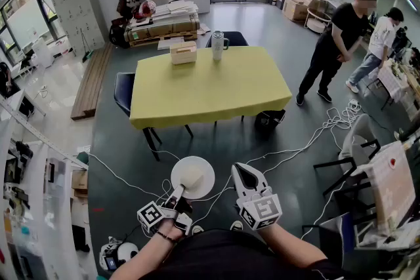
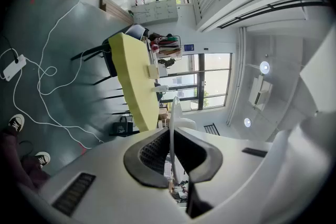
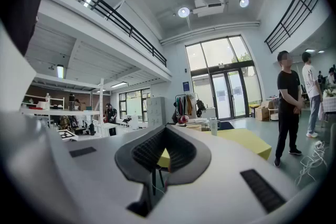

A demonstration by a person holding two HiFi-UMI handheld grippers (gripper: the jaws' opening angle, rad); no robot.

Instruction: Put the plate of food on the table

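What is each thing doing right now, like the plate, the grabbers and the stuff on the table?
plate: held by its rim over the floor, not yet on the table.
food: lying on the plate.
left gripper: shut on the plate's rim.
right gripper: shut, empty.
table: covered with a yellow cloth.
tumbler: upright on the table.
box: sitting on the table.

The table (image 1: 210,92) is covered by a yellow cloth and stands on the grey floor (image 1: 262,147). Near its far edge stand a small wooden box (image 1: 183,52) and, close beside it, a tall mug (image 1: 217,45), both upright. White cables (image 1: 321,131) lie on the floor.
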